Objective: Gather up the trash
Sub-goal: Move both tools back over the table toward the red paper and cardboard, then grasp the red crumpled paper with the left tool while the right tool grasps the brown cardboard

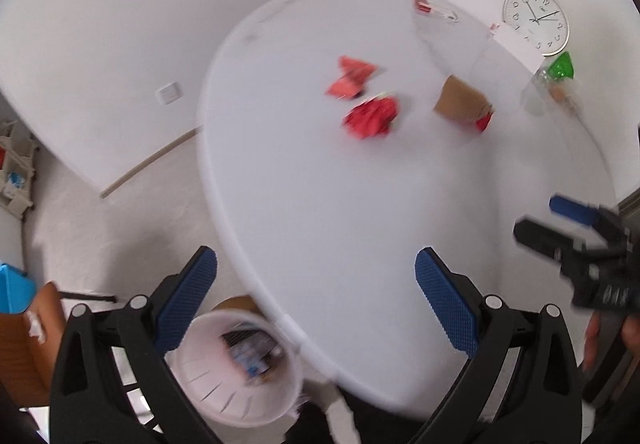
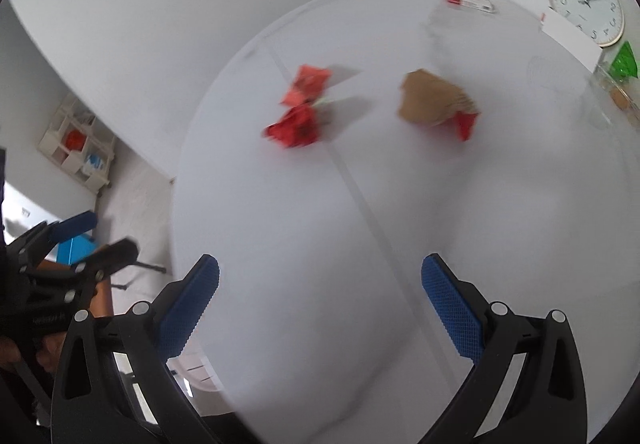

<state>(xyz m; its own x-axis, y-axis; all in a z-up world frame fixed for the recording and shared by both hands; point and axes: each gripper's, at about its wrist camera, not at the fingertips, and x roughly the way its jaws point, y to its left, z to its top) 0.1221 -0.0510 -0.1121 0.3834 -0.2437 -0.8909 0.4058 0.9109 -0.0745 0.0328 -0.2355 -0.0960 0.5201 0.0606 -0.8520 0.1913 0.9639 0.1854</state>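
Both of my tools are spread wide and carry nothing. The left tool (image 1: 316, 300) hangs over the near-left rim of the white worktop (image 1: 320, 204), with the white bin (image 1: 216, 388) on the floor directly below it, already holding some scraps. The right tool (image 2: 320, 304) sits over the worktop's near half.

What remains to collect lies ahead. From the right tool, the crumpled red wrapper (image 2: 296, 128) is at about 12 o'clock and well apart, with a second red wrapper (image 2: 306, 84) just behind it, nearly touching. The brown paper bag (image 2: 432, 100), a red scrap at its right end, lies at about 1 o'clock, its long axis running left to right. I judge the right tool the better placed for the wrappers; bare worktop lies between.

At the far edge sit a red-and-white packet (image 2: 468, 0), a wall clock (image 2: 586, 0) and a clear container (image 2: 612, 92), all out of the path.
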